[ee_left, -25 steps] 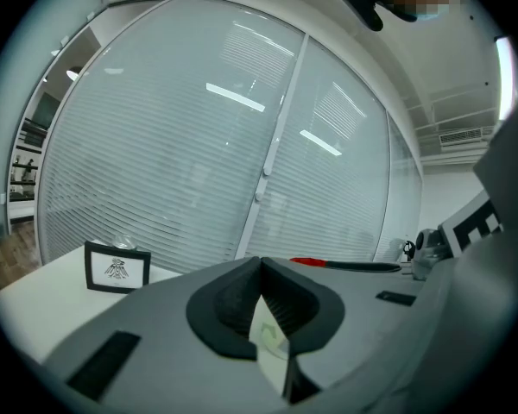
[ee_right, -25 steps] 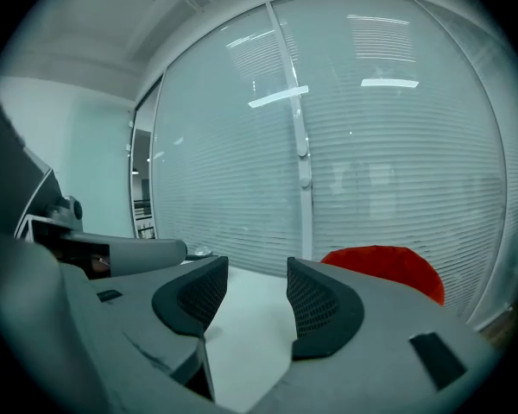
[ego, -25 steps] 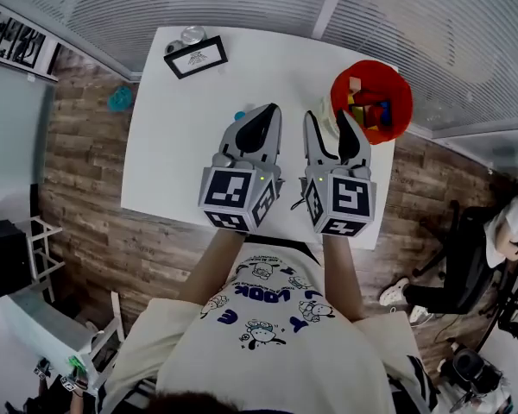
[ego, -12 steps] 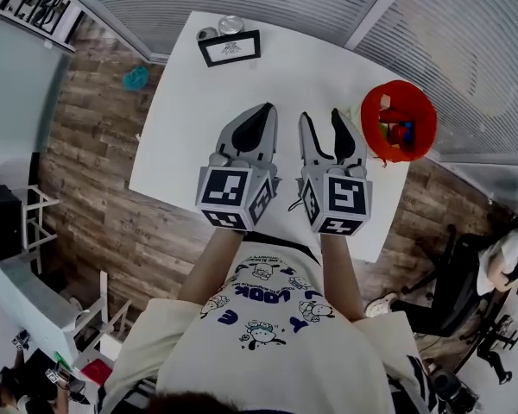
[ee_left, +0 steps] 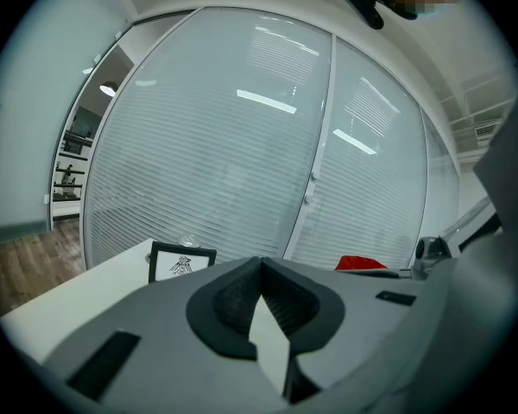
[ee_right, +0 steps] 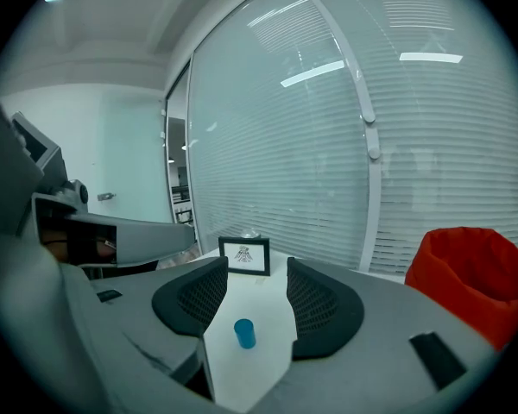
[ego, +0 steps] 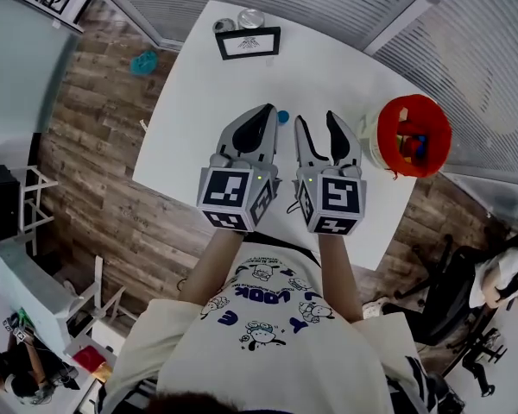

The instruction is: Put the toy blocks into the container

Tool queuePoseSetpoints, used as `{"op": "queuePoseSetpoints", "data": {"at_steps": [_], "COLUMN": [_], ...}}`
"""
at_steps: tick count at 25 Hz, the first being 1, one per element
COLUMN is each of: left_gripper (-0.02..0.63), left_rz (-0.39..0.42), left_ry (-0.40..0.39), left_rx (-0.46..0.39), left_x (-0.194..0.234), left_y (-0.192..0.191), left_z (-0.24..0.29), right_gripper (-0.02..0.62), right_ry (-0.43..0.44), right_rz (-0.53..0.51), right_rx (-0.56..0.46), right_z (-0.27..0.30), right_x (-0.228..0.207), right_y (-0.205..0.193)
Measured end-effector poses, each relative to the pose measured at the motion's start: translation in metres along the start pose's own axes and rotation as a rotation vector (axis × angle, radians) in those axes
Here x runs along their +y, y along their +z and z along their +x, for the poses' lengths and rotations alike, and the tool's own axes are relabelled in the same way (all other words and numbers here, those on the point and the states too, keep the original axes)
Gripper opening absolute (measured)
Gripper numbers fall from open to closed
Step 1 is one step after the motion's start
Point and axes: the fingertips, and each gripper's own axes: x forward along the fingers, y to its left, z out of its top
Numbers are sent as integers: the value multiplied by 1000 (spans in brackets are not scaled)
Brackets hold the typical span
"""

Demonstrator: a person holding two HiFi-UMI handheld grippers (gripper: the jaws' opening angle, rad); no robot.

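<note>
A red container (ego: 412,136) with several coloured blocks in it stands at the right edge of the white table (ego: 190,119). A small blue cylinder block (ego: 282,116) stands on the table just beyond both grippers' tips. The right gripper view shows this blue block (ee_right: 244,333) on the table ahead, in the gap between the jaws, with the red container (ee_right: 475,274) off to the right. My right gripper (ego: 318,121) (ee_right: 257,266) is open and holds nothing. My left gripper (ego: 266,110) (ee_left: 261,266) is shut, empty, with its jaws touching at the tip.
A black picture frame (ego: 248,42) (ee_right: 244,255) (ee_left: 181,262) and a metal can (ego: 250,18) stand at the table's far edge. A white object (ego: 371,136) sits against the container. Glass walls with blinds lie beyond. A person sits on a chair (ego: 492,274) at the lower right.
Both grippers have shifted left over the table, away from the red container. The blue block now shows between their tips. Jaw states are unchanged.
</note>
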Motion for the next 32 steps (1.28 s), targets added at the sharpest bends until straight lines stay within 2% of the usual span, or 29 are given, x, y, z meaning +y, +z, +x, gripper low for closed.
{"op": "queuePoseSetpoints", "data": {"at_steps": [13,32], "left_gripper": [31,31], "left_rz": [-37,-88], "left_ry": [41,85], "left_rx": [42,113], "left_x": [32,68], "left_y": [-16,-48], "left_z": [6,19], "right_gripper": [216,216], "right_ry": [47,78], "right_rz": [-22,-23], "right_rx": [97,230], "right_z": [32,65], "right_x": [21,27], "right_y": [-29,-80]}}
